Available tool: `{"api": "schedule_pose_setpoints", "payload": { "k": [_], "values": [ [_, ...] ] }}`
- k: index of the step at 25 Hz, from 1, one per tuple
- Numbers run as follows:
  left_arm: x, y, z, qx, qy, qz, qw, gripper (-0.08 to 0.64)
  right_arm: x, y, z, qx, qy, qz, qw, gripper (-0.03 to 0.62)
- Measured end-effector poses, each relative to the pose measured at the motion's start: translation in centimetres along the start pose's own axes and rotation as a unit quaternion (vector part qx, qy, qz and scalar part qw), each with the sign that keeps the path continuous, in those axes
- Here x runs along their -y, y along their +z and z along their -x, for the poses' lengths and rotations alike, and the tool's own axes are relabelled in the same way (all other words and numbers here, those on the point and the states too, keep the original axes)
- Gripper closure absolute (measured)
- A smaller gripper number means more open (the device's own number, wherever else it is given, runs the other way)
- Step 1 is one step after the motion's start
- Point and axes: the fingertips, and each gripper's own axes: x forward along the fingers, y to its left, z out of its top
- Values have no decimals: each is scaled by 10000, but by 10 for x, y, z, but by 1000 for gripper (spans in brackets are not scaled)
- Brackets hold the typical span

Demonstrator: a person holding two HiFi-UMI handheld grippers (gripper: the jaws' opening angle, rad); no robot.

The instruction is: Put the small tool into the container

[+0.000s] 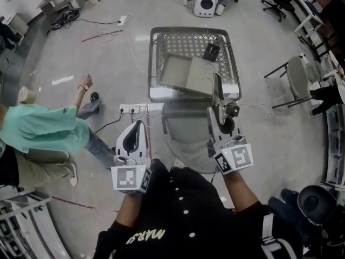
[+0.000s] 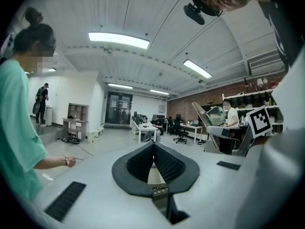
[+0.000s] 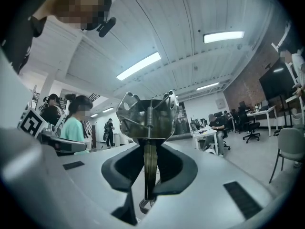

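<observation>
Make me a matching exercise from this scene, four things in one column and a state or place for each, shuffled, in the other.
Things:
1. left gripper
2. right gripper
3. shopping cart
4. person in teal shirt

States or places:
A. carries a grey box
B. shut on a metal tool
C. off on the left gripper's side
D. jaws together, nothing between them

Pairs: 1-D, 2-B, 3-A, 4-C
</observation>
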Motion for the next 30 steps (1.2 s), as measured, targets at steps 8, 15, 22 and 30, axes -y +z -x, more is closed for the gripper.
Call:
{"api": "schedule_pose_setpoints", "payload": {
  "k": [8, 15, 22, 30],
  "values": [
    [-9, -5, -29, -132, -292, 62, 9995, 535, 7, -7, -20, -67, -186, -75, 9998, 515],
    [-31, 6, -87, -129, -781, -8, 9969, 535, 18, -11, -64, -111, -467, -30, 9988, 515],
    [-49, 6, -139, -282, -1324, -2, 9908, 535, 30, -23, -103, -238, -827, 186, 9961, 515],
    [-74, -13, -185, -557, -1612, 167, 9852, 535, 45, -70, -157, -794, -947, 531, 9909, 515]
  ]
}}
